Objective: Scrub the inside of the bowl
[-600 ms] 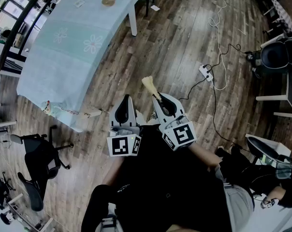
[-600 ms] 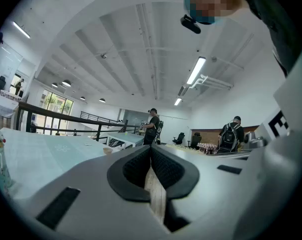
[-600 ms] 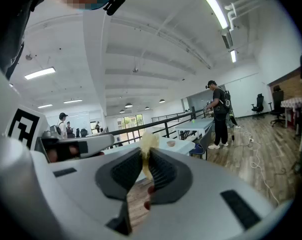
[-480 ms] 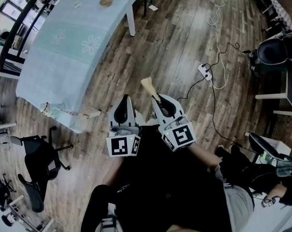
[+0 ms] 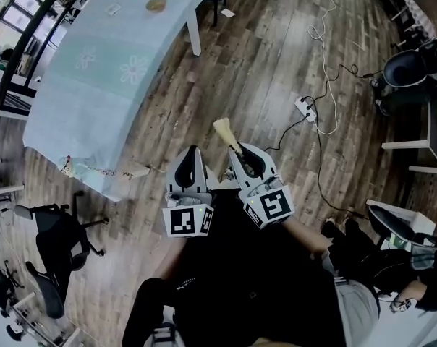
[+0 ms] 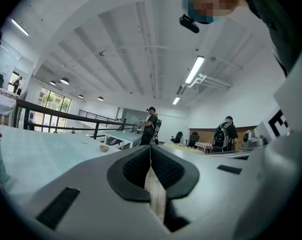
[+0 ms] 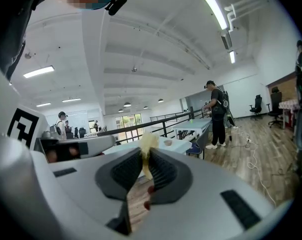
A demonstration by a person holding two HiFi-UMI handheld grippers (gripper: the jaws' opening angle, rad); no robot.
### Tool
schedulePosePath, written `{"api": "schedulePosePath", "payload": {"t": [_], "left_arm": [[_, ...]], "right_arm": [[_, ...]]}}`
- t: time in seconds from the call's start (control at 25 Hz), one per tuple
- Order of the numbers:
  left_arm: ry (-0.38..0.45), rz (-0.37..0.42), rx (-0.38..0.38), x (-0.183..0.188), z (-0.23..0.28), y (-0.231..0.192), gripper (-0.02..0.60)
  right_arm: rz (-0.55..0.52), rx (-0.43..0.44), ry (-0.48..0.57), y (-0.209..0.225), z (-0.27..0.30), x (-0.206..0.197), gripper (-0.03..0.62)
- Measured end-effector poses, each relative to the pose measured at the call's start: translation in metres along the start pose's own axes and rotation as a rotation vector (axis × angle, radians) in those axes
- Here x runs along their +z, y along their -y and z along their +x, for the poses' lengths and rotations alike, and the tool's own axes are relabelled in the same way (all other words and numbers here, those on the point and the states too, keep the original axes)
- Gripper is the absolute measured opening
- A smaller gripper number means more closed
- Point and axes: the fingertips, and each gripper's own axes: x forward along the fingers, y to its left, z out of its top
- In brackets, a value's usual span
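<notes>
Left gripper (image 6: 150, 150): jaws are pressing together on nothing, clear only in its own view.
Right gripper (image 7: 143, 156): is clamping a pale-bristled brush (image 5: 223, 129).
Bowl (image 5: 155, 4): is sitting on the table (image 5: 95, 85), upper left of the head view, well apart from both.

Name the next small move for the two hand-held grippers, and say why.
Probably a step toward the table, to bring the tools nearer the bowl. The right hand-held gripper is shut on the brush, so the tool is ready; the left hand-held gripper is shut on nothing. The bowl sits at the table's far end, while both hang over the wooden floor.
</notes>
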Motion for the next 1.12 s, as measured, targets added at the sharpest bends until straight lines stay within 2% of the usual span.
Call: {"api": "schedulePosePath", "payload": {"t": [0.28, 0.48, 0.68, 0.8, 1.12], "left_arm": [[-0.002, -0.004, 0.039, 0.001, 0.007, -0.011, 0.015], [-0.002, 0.003, 0.027, 0.000, 0.033, -0.017, 0.015], [0.005, 0.005, 0.012, 0.008, 0.076, -0.035, 0.015], [0.036, -0.008, 0.004, 0.018, 0.109, -0.049, 0.015], [0.084, -0.011, 0.013, 0.051, 0.196, -0.098, 0.015]], "right_arm": [[0.029, 0.016, 0.010, 0.007, 0.010, 0.005, 0.046], [0.025, 0.017, -0.002, 0.018, 0.030, 0.006, 0.046], [0.029, -0.015, -0.005, 0.041, 0.064, 0.017, 0.046], [0.010, -0.029, 0.013, 0.059, 0.090, 0.032, 0.046], [0.013, -0.007, 0.005, 0.079, 0.177, 0.059, 0.046]]}}
